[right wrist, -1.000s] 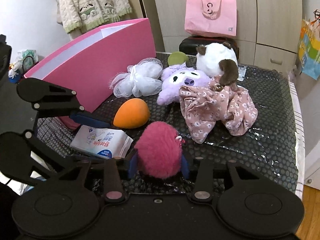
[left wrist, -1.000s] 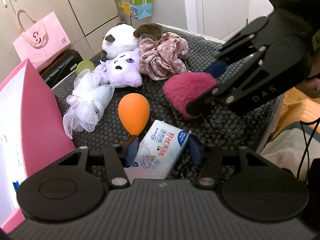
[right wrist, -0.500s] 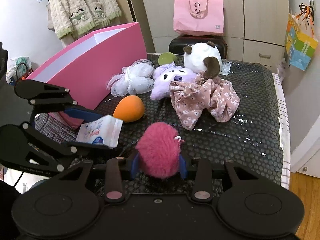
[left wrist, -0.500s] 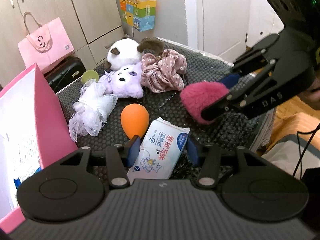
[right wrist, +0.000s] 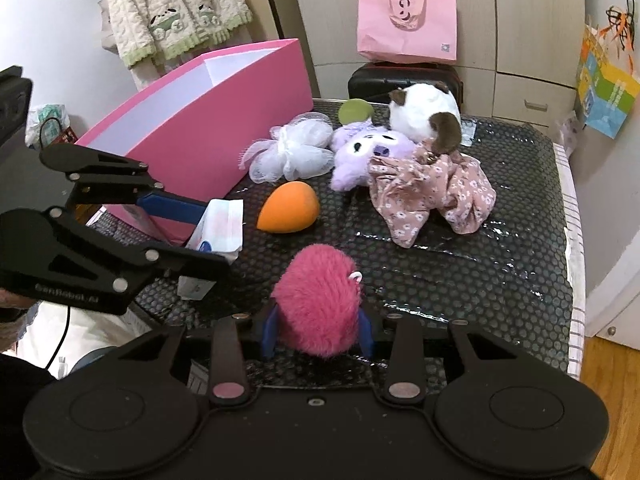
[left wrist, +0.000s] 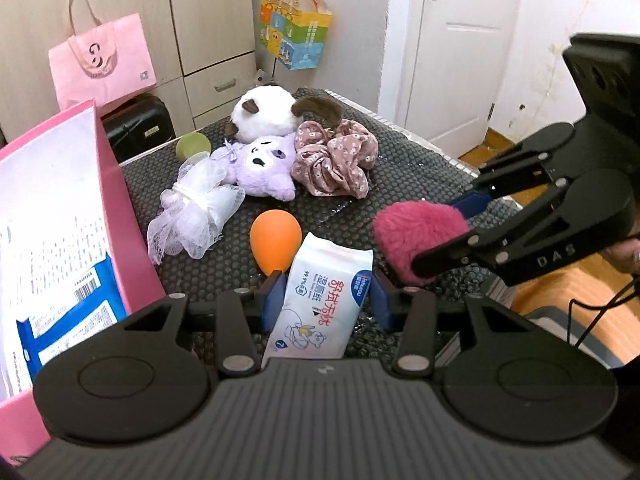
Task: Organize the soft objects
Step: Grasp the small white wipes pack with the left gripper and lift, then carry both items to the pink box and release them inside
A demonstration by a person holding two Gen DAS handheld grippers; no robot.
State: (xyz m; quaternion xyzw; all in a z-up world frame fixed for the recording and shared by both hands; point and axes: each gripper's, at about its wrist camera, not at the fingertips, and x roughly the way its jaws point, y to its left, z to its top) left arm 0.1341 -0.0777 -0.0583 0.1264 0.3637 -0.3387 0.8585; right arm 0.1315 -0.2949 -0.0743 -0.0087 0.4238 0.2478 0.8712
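My left gripper [left wrist: 326,294] has a white wet-wipes pack [left wrist: 320,304] between its blue pads, lifted off the black mat [left wrist: 400,168]; its jaws are closing on it. My right gripper [right wrist: 318,330] is shut on a pink fluffy pompom [right wrist: 318,304], held above the mat's near edge. In the left wrist view the right gripper [left wrist: 452,232] and pompom [left wrist: 416,236] hang at the right. An orange sponge [left wrist: 275,240], a white mesh puff [left wrist: 192,208], a purple plush [left wrist: 260,168], a floral scrunchie [left wrist: 332,160], a white-and-brown plush [left wrist: 264,114] and a green sponge [left wrist: 193,147] lie on the mat.
An open pink box [right wrist: 200,120] stands along the mat's left side. Behind the table are a black suitcase [right wrist: 400,76], a pink paper bag [right wrist: 406,20] and cupboards. A colourful bag [left wrist: 294,28] hangs by a white door. The mat's right half [right wrist: 480,272] is bare.
Both grippers have risen and drawn back from the pile, each carrying its thing. The wipes pack left the mat, and the left jaws narrowed on it.
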